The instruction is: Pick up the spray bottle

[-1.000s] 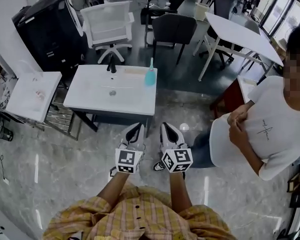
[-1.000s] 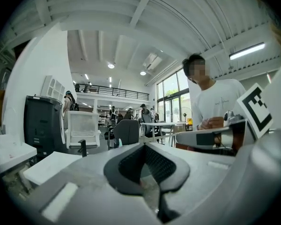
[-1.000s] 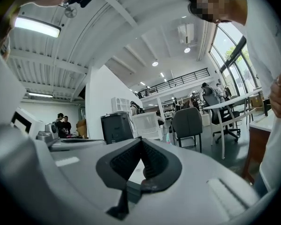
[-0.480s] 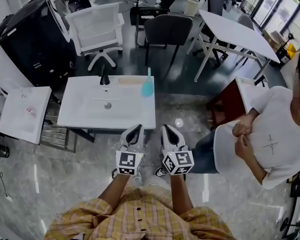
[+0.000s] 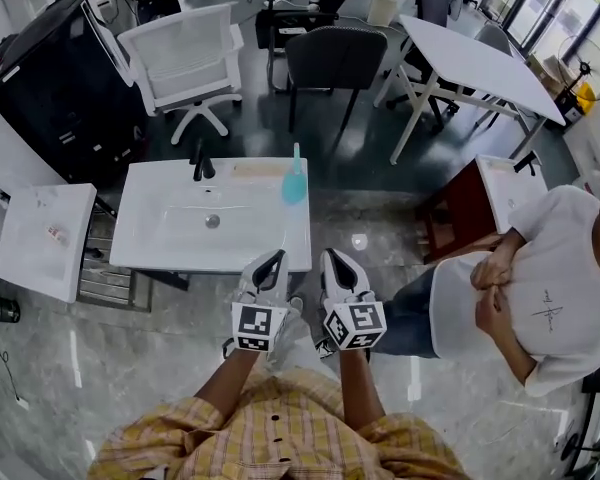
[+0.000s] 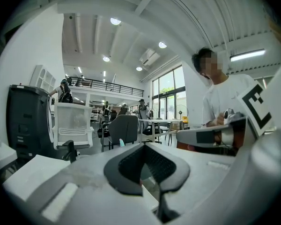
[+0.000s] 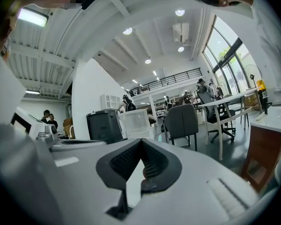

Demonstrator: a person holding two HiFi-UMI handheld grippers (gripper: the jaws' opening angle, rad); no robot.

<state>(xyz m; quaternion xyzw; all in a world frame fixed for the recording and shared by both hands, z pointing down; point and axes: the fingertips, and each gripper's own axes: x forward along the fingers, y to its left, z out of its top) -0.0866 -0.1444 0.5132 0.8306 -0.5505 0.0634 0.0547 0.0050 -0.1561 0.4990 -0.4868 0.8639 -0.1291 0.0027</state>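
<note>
The left hand-held gripper (image 5: 272, 260) and the right hand-held gripper (image 5: 333, 259) stood side by side at lower centre of the head view. Each was clenched with its jaws together and nothing between them. The spray bottle (image 5: 295, 181), teal, stood upright near the upper right corner of the white tabletop (image 5: 150, 240). It was above both grippers in the frame and apart from them. A black faucet (image 5: 200, 162) stood to its left.

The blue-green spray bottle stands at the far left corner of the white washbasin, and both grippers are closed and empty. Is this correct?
Only the corner is wrong. The head view shows the spray bottle at the far right corner of the white washbasin. The left gripper and right gripper are closed and empty.
</note>
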